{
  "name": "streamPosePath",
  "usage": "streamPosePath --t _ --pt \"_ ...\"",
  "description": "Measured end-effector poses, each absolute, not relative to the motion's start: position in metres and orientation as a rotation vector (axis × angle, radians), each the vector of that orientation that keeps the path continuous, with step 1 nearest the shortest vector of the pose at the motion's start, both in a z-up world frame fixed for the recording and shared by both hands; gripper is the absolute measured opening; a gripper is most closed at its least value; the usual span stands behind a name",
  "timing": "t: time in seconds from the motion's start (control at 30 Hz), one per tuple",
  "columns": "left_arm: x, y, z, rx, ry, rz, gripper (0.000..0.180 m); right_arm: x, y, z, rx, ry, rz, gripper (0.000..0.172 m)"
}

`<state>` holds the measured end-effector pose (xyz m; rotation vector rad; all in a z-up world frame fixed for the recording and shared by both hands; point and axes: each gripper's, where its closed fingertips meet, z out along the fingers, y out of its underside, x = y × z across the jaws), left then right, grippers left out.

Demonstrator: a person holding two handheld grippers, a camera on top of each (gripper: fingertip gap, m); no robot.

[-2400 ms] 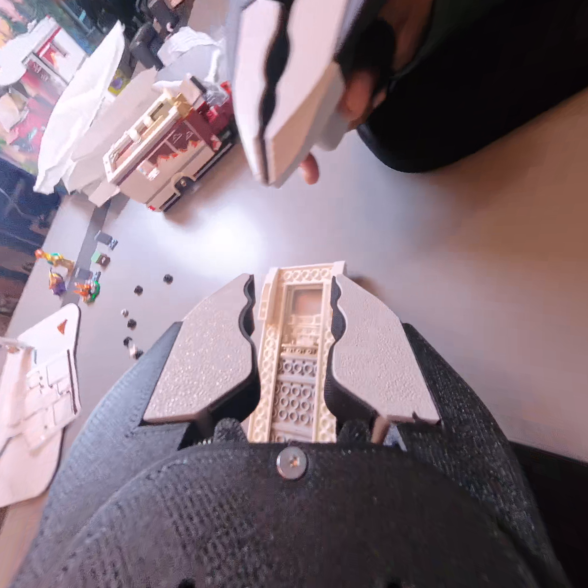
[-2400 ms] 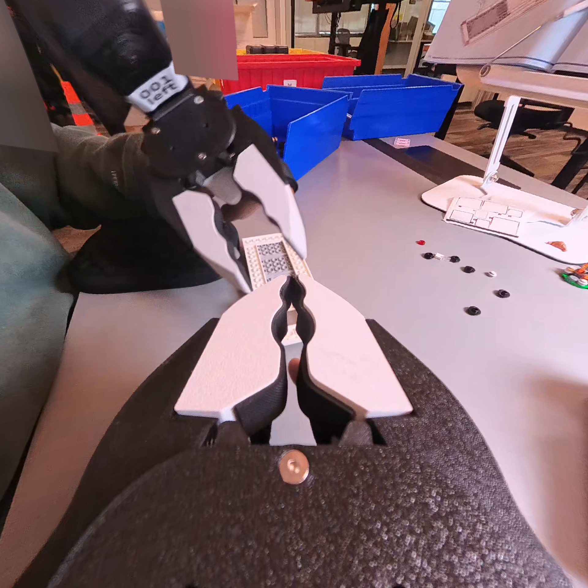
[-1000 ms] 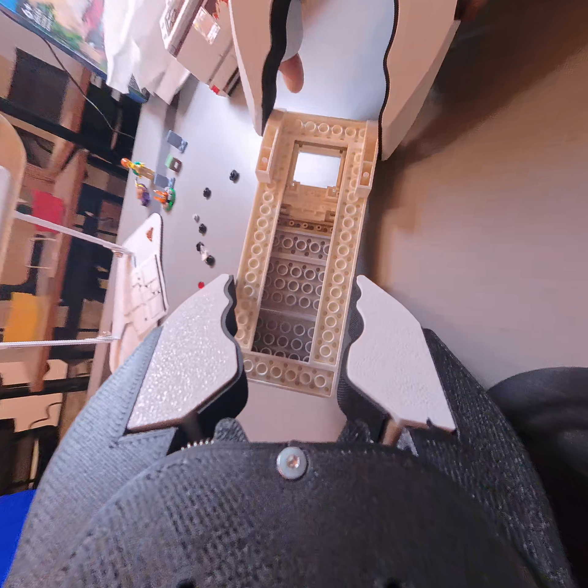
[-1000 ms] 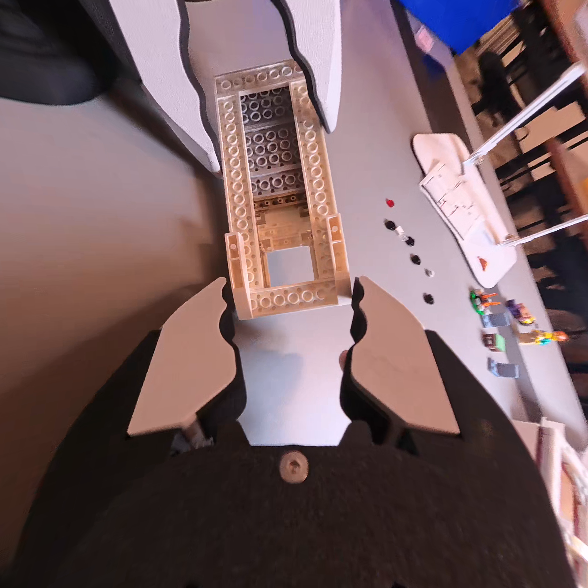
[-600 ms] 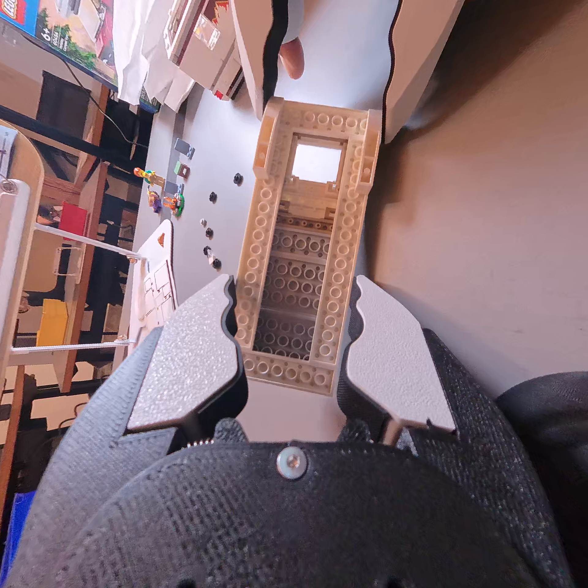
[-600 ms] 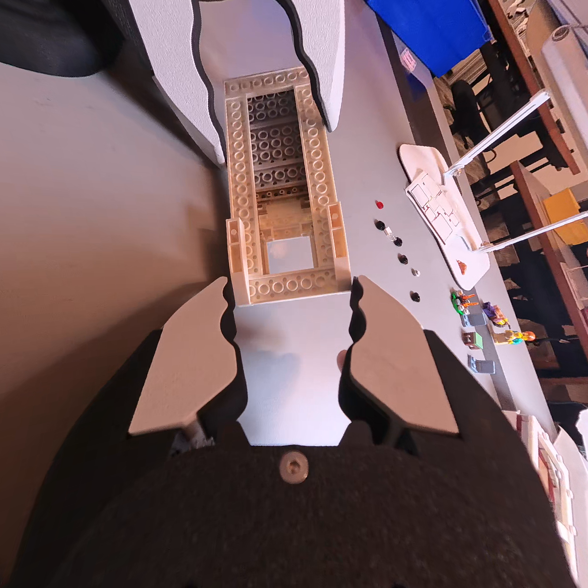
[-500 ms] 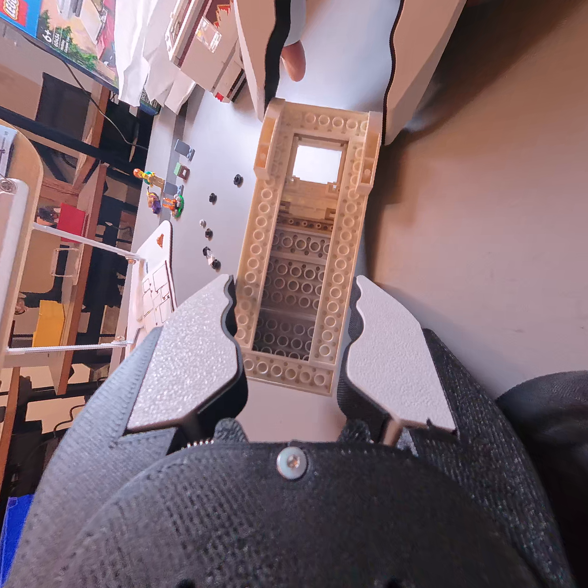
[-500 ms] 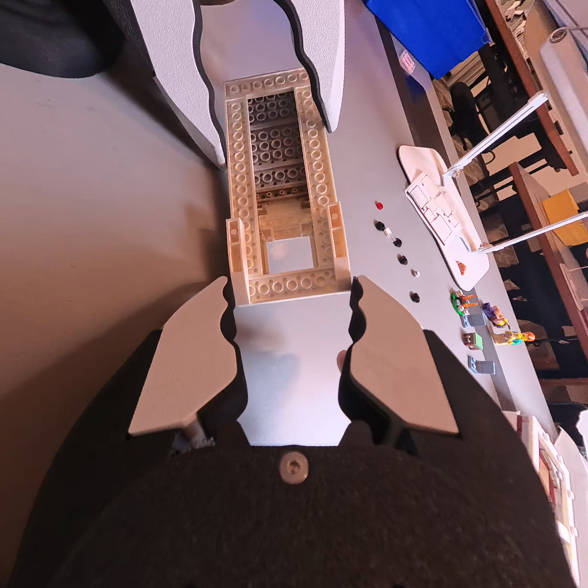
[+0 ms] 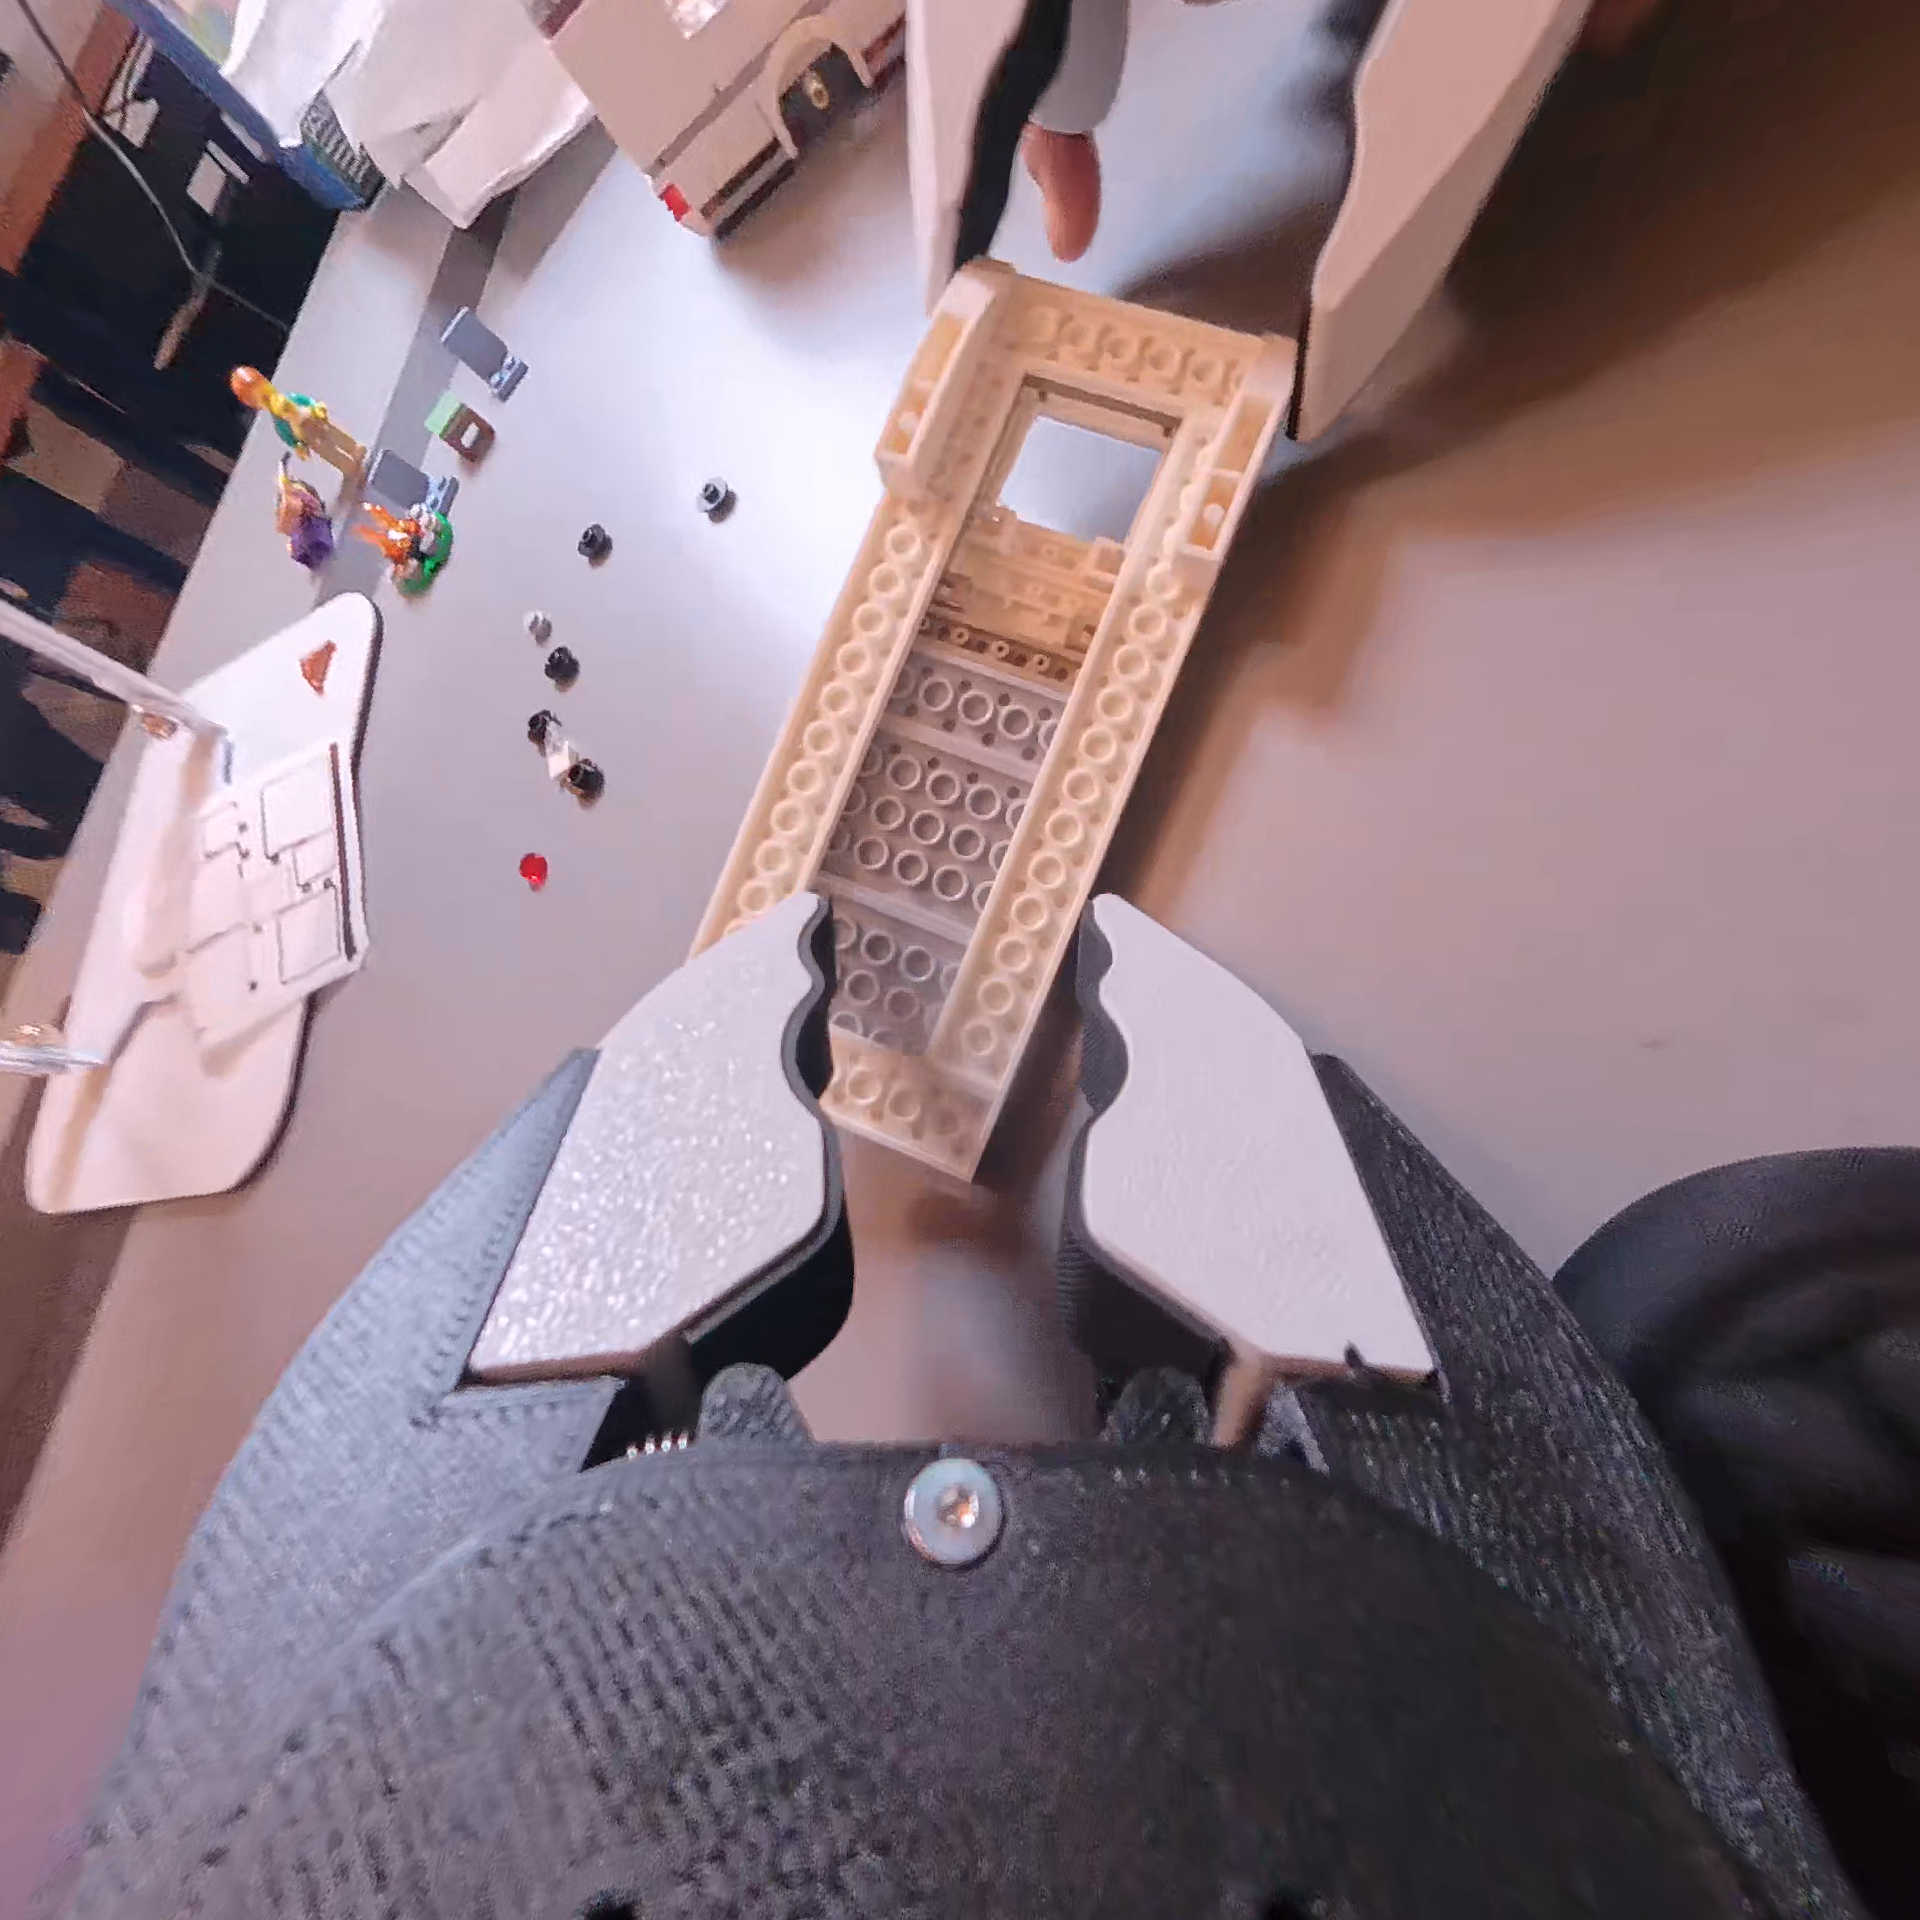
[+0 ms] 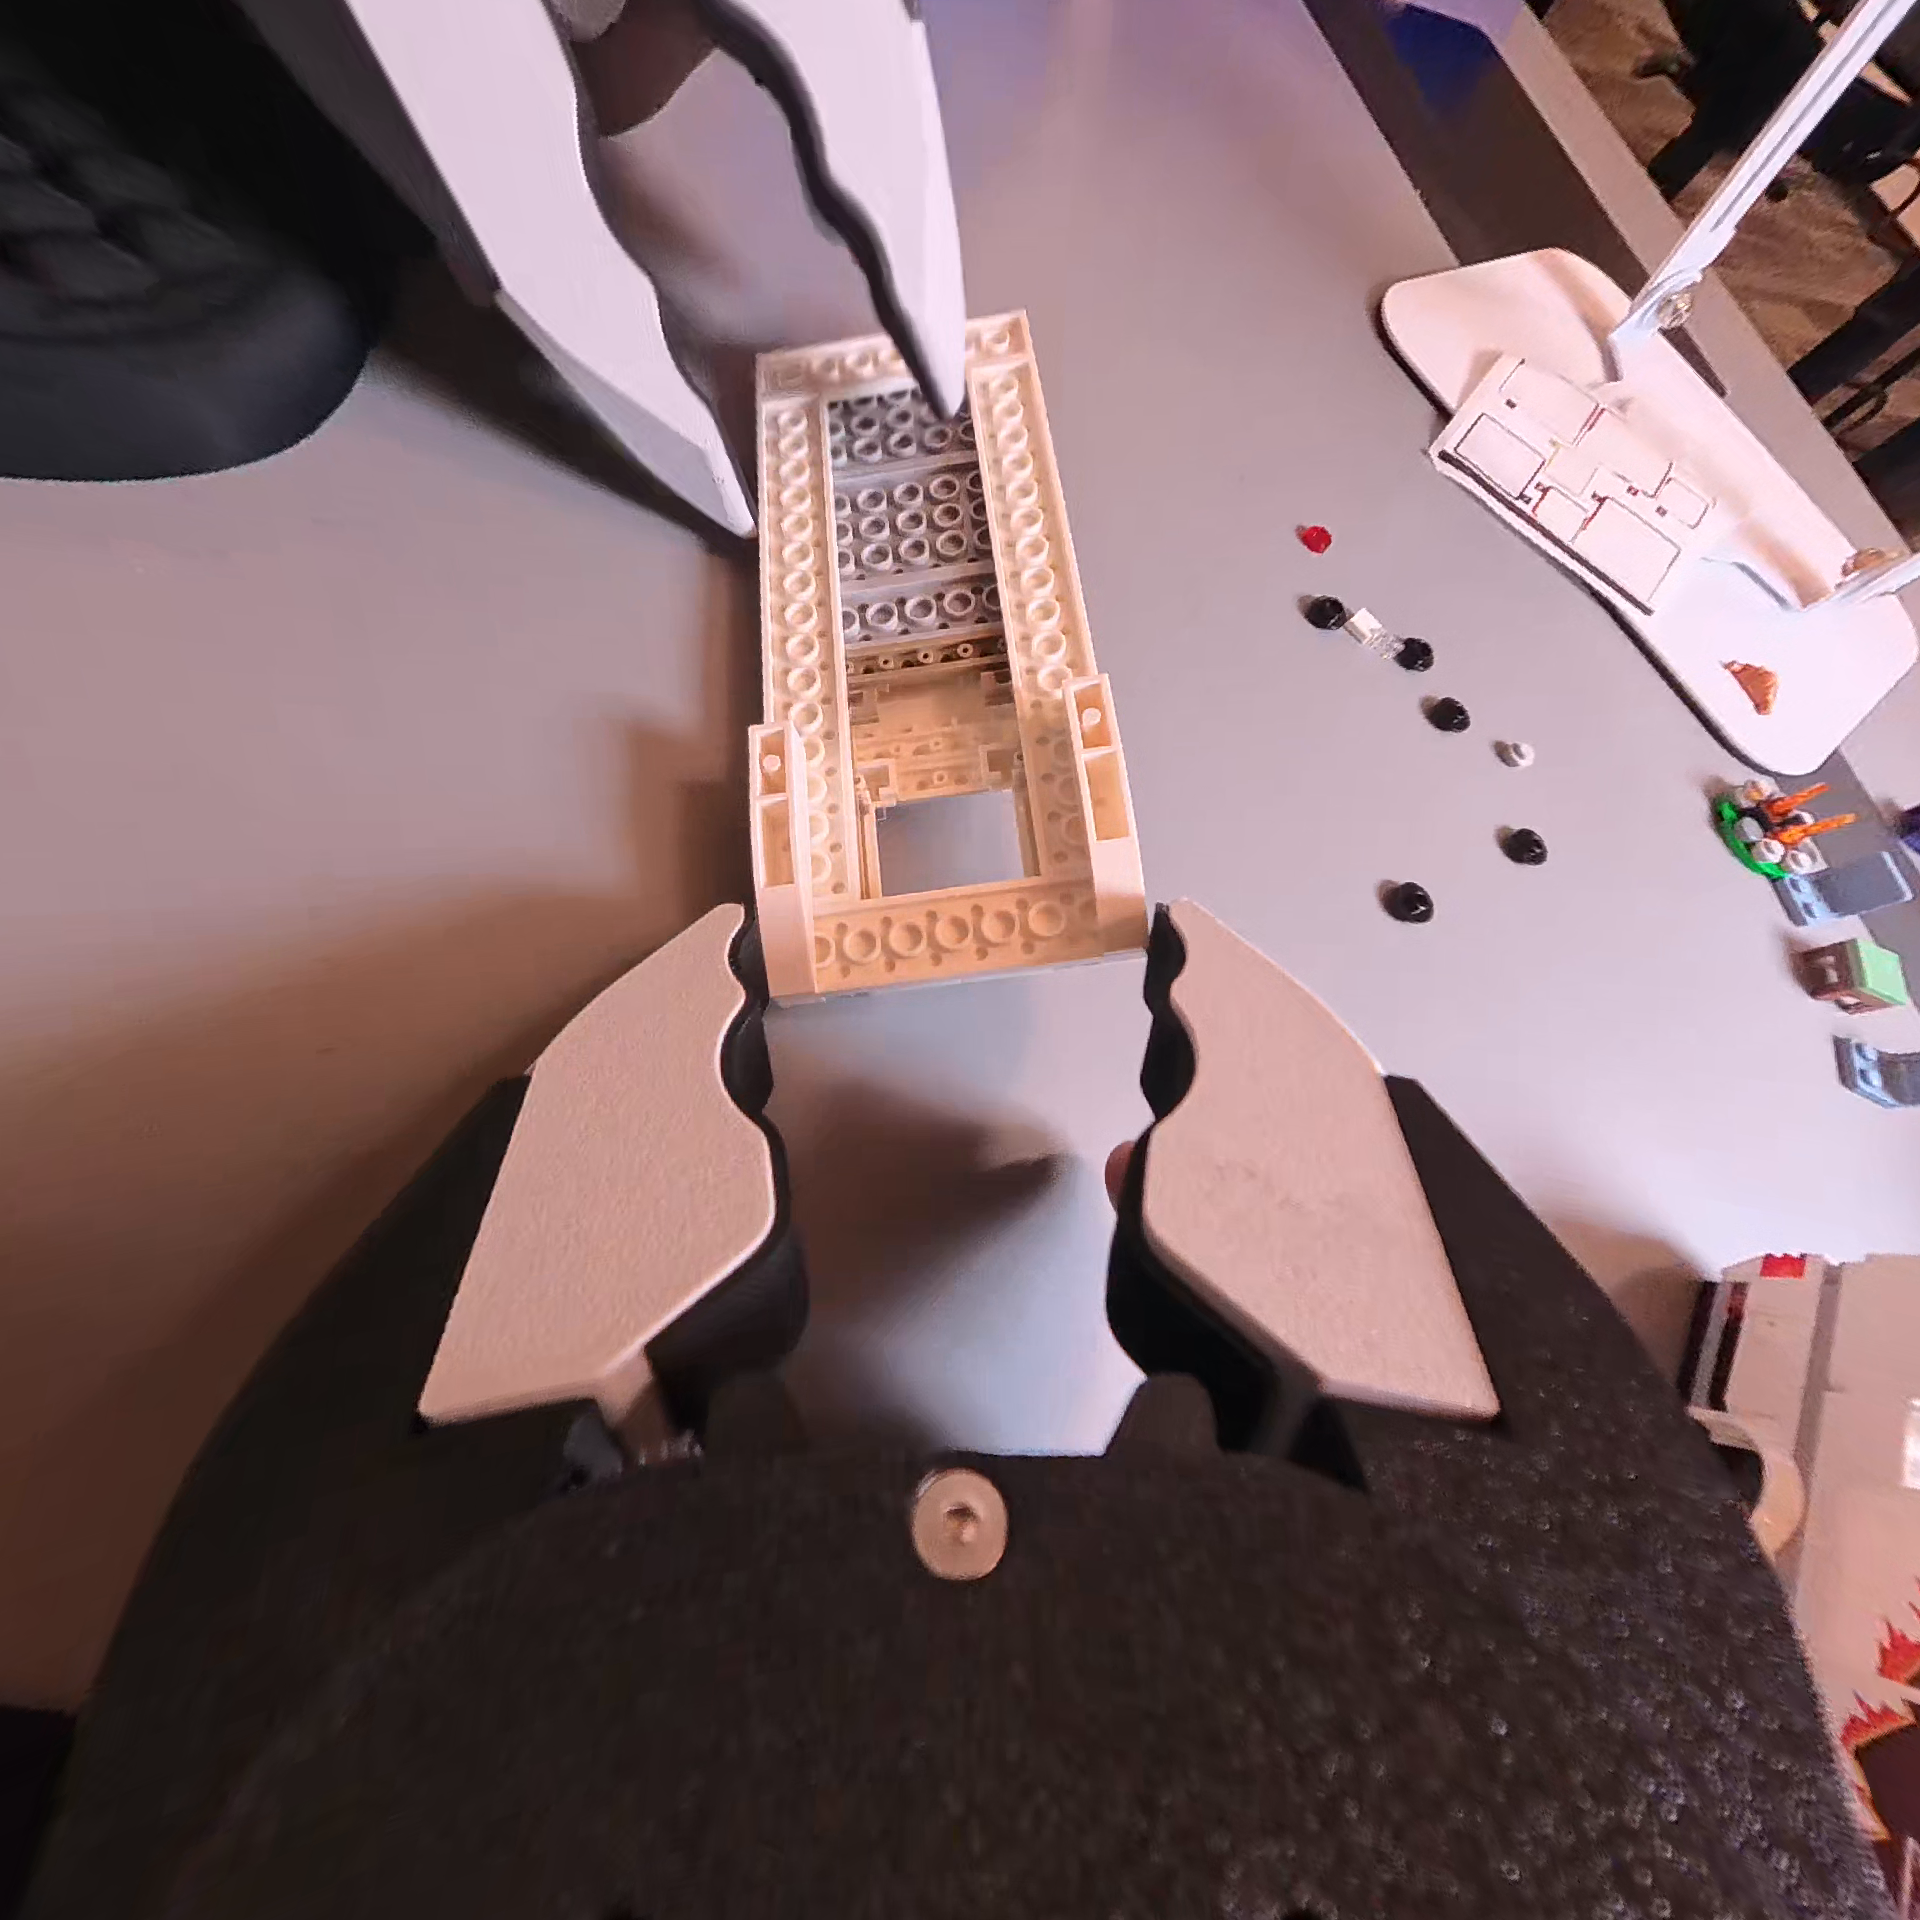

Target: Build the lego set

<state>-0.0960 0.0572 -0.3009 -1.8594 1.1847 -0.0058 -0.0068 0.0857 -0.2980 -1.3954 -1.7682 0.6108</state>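
Note:
A tan brick chassis [image 9: 966, 748] with a grey studded floor lies upside down on the grey table [image 9: 1507, 831]. My left gripper [image 9: 951, 914] hovers over one end of it, jaws partly closed. One finger [image 9: 727, 1091] overlaps the chassis's inside and the other [image 9: 1195, 1122] stands outside the rail with a gap. The right wrist view shows that gripper [image 10: 842, 462] with one tip in the tray and one beside it. My right gripper [image 10: 948, 914] is open, its tips flanking the other end of the chassis [image 10: 1039, 623], nothing held.
Small black round pieces [image 10: 1444, 715] and a red stud [image 10: 1314, 537] lie beside the chassis. A white stand base with a paper sheet [image 10: 1662, 520], toy figures [image 10: 1766, 821] and a built brick model [image 9: 727, 135] stand farther off. A black bag [image 10: 156, 312] sits near the left gripper. One gripper's finger ends stand about 10 centimetres off the other's. It is some 12 centimetres from my left tips to the red stud [image 10: 1314, 537]. It is also in sight in the left wrist view [image 9: 533, 871].
My left jaws have narrowed and the gripper has shifted sideways, so one finger now sits over the chassis instead of outside it. The right gripper stays wide open at the other end.

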Motion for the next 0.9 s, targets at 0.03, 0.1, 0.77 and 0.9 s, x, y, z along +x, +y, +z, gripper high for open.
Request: streamPosePath --t 0.03,0.1,0.77,0.9 --pt "-0.098 0.058 -0.299 -1.877 1.144 -0.065 0.049 -0.007 0.086 -0.298 -1.392 -1.768 0.607 0.070" --pt "-0.103 0.059 -0.297 -1.937 1.040 -0.215 0.060 -0.007 0.086 -0.298 -1.398 -1.765 0.614 0.070" --pt "-0.128 0.075 -0.272 -1.917 0.746 -0.349 0.037 -0.048 0.231 -0.162 -1.438 -1.180 0.569 0.050" --pt "-0.133 0.081 -0.266 -1.873 0.692 -0.260 0.024 -0.094 0.320 -0.122 -1.496 -0.962 0.540 0.046"
